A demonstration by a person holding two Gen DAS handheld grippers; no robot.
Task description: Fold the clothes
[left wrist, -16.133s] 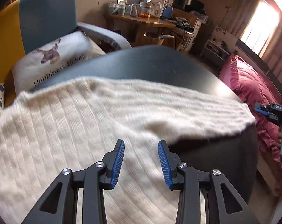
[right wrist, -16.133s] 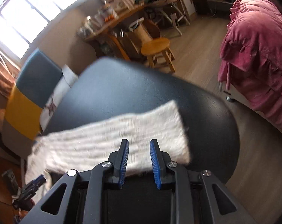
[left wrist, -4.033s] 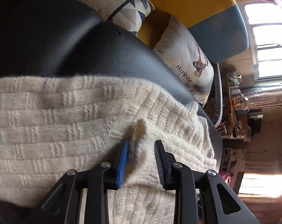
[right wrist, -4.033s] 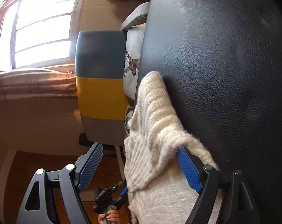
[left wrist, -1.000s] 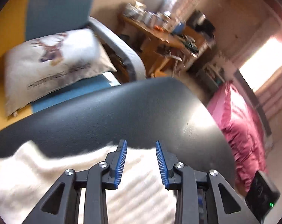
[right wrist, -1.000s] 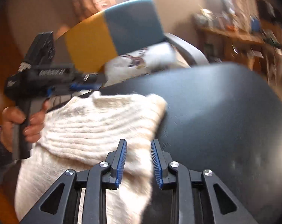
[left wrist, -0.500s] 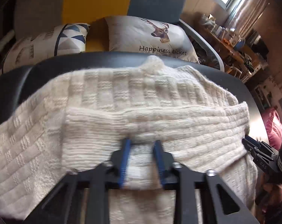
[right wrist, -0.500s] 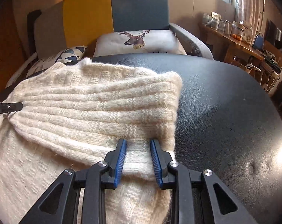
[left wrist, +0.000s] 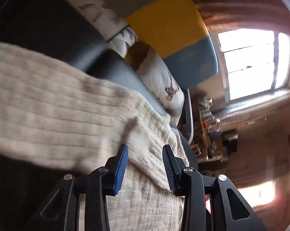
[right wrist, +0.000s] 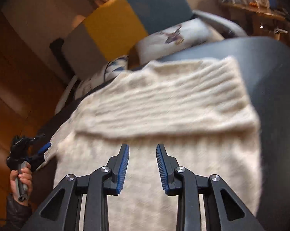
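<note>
We are in a warm, wood-coloured room, at a round black leather-like surface (right wrist: 275, 80), with a bright window (left wrist: 252, 65) behind. On this surface lies the cream ribbed knitted sweater (right wrist: 164, 104), the thing we have to fold. Its far part is already turned over onto the near part, so that a thick doubled band with a rounded lower edge lies across the garment, and the right side edge looks quite straight. We judge that one fold is done and that the bundle is still too wide and too long: at least one more fold, and some smoothing of the left side, which hangs toward the edge, remain.

Our right claw (right wrist: 142, 165) hovers over the single near layer with its jaws apart and nothing between the blue pads. Our left claw (left wrist: 145, 167), seen from the right view at the left border of the sweater, has just been opening; a flap of the knit lies between its jaws, but the pads do not press on it.

Beyond the surface stands an armchair with a yellow and blue back (right wrist: 125, 17), carrying a white cushion with a deer print (right wrist: 175, 36).
</note>
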